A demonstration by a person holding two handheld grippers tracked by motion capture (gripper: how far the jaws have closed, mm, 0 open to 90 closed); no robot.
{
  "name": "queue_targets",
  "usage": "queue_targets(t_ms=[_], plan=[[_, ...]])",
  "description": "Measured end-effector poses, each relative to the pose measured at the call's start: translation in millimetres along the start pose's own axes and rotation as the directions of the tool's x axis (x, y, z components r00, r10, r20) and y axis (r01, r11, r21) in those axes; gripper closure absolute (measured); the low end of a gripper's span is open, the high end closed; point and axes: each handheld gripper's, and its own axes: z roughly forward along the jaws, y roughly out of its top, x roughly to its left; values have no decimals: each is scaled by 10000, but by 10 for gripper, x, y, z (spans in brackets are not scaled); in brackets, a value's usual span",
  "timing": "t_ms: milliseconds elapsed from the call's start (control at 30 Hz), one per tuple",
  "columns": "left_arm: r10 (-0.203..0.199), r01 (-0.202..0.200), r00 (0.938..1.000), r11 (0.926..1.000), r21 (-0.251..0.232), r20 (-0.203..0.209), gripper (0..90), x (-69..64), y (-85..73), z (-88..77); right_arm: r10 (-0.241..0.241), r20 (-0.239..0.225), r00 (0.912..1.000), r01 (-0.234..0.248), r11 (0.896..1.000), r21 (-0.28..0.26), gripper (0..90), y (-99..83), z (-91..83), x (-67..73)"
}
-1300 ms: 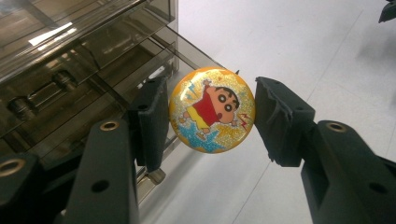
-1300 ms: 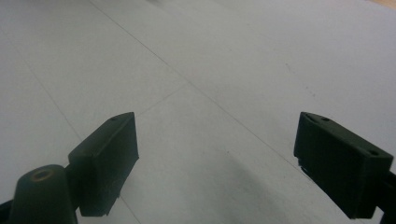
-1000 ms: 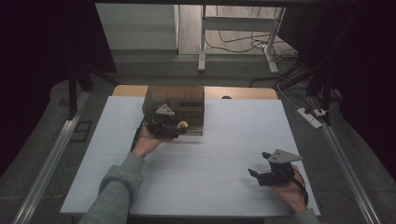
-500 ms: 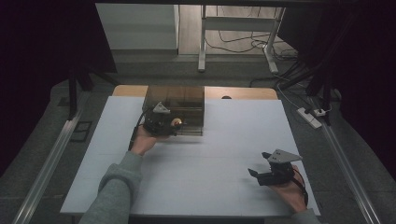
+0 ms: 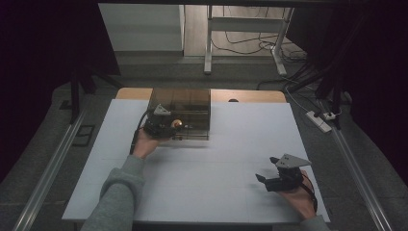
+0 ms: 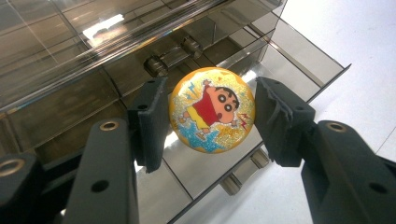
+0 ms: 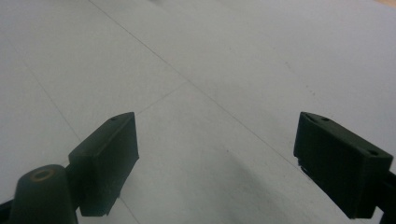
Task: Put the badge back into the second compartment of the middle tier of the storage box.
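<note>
A round ball, orange and glittered with a cartoon child printed on it, is being gripped between the two black jaws of the left tool, which are being pressed against its opposite sides. The ball is being held at the open front of a smoky transparent box with inner dividers, just above one of the box's clear plates. In the high view, that box is being carried at the far middle of the white bench, and the left tool is being held against its near-left side. The right tool is being kept wide open, with nothing between its jaws, low over the near-right part of the bench, well apart from the box.
</note>
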Motion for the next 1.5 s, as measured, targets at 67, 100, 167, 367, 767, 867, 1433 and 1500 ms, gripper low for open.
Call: queue_targets(t_ms=[67, 100, 167, 367, 767, 867, 1433, 1500], plan=[[-14, 14, 10000, 10000, 32, 10, 464, 5, -3, 5, -5, 0, 10000, 5, 10000, 3, 131, 0, 0, 0], [-28, 28, 10000, 10000, 46, 16, 463, 8, -5, 7, -4, 0, 10000, 4, 10000, 3, 131, 0, 0, 0], [-78, 78, 10000, 9999, 67, 40, 462, 15, -8, 12, -2, -2, 10000, 2, 10000, 2, 131, 0, 0, 0], [-72, 73, 9996, 10000, -16, 266, 391, -6, 7, -2, -38, -2, 10000, 38, 10000, -4, 132, 0, 2, -2], [-63, 73, 9984, 9998, -170, 561, 359, -41, 18, -65, -7, 11, 10000, 7, 10000, -13, 132, -1, -2, -4], [6, 6, 9980, 9998, -191, 628, 346, -68, 15, -97, -13, 18, 10000, 13, 10000, 26, 132, -2, -2, -7], [132, -117, 9971, 9997, -211, 749, 264, -217, -112, -322, -7, -29, 10000, 7, 10000, -25, 132, 0, -11, -8], [94, -81, 9972, 9998, -175, 737, 249, -222, -132, -337, -13, -23, 10000, 13, 10000, -23, 132, 0, -13, -10]])
